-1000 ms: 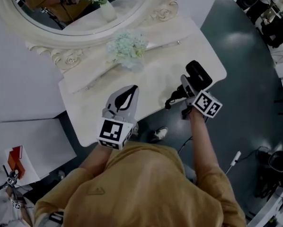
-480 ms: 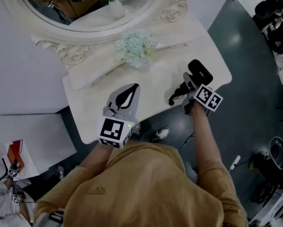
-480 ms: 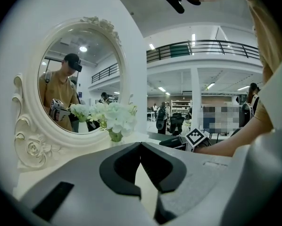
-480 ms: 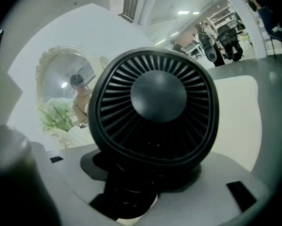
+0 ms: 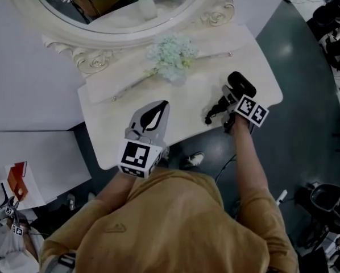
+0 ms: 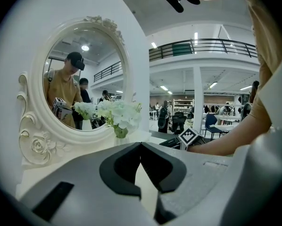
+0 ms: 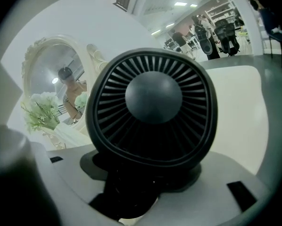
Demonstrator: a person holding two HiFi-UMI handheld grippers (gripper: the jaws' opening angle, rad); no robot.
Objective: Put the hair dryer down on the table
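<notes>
While the right gripper (image 5: pixel 233 99) is clamped tight on the handle of the black hair dryer (image 5: pixel 240 85), the dryer is over the right end of the white table (image 5: pixel 110 124). I cannot tell if it touches. The left gripper (image 5: pixel 153 114) is closed, tips together, with nothing in it. Since a second ago, the right gripper looks smaller and lower. The left one has stayed put.

Right gripper view: hair dryer (image 7: pixel 153 107) rear grille fills the frame and covers the jaw tips; only a dark, unreadable mass shows below it. Head view: mirror (image 5: pixel 130 37) cut off by top edge. Right gripper (image 5: pixel 233 99) hides whether the dryer touches the desk (image 5: pixel 181 110).
</notes>
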